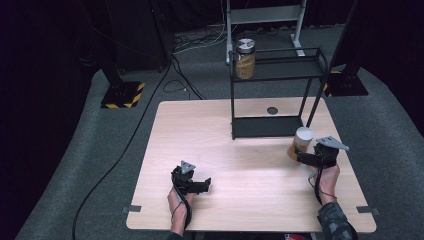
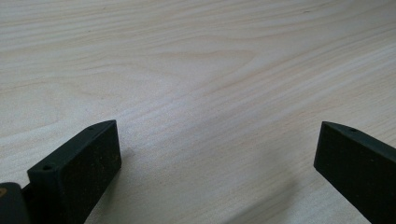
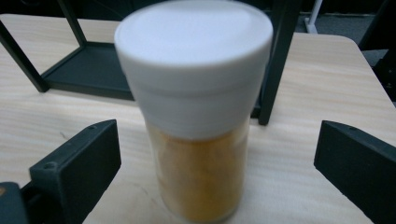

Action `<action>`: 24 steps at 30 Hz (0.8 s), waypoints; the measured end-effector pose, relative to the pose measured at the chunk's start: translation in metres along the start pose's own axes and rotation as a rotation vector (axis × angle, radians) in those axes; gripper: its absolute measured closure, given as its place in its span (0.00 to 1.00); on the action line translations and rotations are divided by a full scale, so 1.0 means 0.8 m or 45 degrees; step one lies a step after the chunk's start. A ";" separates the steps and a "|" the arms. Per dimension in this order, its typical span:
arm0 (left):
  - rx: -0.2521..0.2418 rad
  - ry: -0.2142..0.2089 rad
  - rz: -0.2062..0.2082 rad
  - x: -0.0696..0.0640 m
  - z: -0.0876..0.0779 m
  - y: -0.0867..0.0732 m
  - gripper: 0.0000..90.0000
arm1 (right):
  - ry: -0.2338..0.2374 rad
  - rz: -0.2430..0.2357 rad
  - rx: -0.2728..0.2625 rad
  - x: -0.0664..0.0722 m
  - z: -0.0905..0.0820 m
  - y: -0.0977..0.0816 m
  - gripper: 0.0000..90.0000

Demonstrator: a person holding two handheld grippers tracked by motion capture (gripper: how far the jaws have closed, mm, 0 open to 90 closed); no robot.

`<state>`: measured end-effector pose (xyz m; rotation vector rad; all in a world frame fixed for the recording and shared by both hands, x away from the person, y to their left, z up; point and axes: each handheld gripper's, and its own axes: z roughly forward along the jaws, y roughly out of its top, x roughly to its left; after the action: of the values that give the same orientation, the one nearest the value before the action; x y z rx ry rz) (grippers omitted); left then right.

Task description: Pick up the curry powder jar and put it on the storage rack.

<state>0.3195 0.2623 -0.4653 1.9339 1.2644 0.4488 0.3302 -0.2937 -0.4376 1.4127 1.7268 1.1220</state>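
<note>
**A:** What did the high view show?

**B:** The right gripper sat at the table's right side, up against a white-capped jar just in front of a black rack. Another jar stood on the rack's top shelf. The left gripper rested low over bare wood.

**A:** And the left gripper view?

**B:** Jaws spread wide, nothing between them, just table.

**A:** Right gripper view?

**B:** Jaws wide open either side of the jar, not touching it. Jar stood upright on the table, orange stuff inside, rack right behind.
</note>
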 end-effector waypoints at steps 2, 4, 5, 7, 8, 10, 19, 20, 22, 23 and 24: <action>0.001 0.000 0.000 0.000 0.000 0.000 0.00 | 0.005 0.002 -0.006 -0.001 0.006 0.003 0.00; 0.001 0.001 0.002 0.000 0.000 0.000 0.00 | 0.012 -0.004 -0.009 -0.001 0.011 0.007 0.00; 0.001 0.001 0.003 0.000 0.000 0.000 0.00 | 0.012 -0.011 -0.012 0.000 0.013 0.008 0.00; 0.001 0.000 0.004 0.000 0.000 0.000 0.00 | 0.021 -0.013 -0.021 0.001 0.017 0.011 0.00; 0.001 0.000 0.004 0.000 0.000 0.000 0.00 | 0.020 -0.017 -0.026 0.002 0.019 0.012 0.00; 0.001 -0.001 0.005 0.000 0.000 0.000 0.00 | 0.030 -0.021 -0.038 0.002 0.022 0.014 0.00; -0.001 -0.001 -0.006 0.001 0.000 0.000 0.00 | -0.036 -0.012 -0.120 0.016 0.034 -0.002 0.37; -0.001 0.000 -0.003 0.000 0.000 0.000 0.00 | -0.055 -0.027 -0.124 0.020 0.034 -0.003 0.37; -0.001 -0.001 -0.003 0.000 0.000 0.000 0.00 | -0.054 -0.016 -0.142 0.020 0.034 -0.008 0.37; -0.001 -0.001 -0.005 0.001 0.000 0.000 0.00 | -0.056 -0.011 -0.142 0.020 0.033 -0.008 0.37; -0.001 -0.001 -0.007 0.001 0.000 0.000 0.00 | -0.056 -0.006 -0.144 0.019 0.033 -0.008 0.37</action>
<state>0.3199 0.2627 -0.4653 1.9297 1.2686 0.4457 0.3471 -0.2731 -0.4544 1.3538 1.6099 1.1587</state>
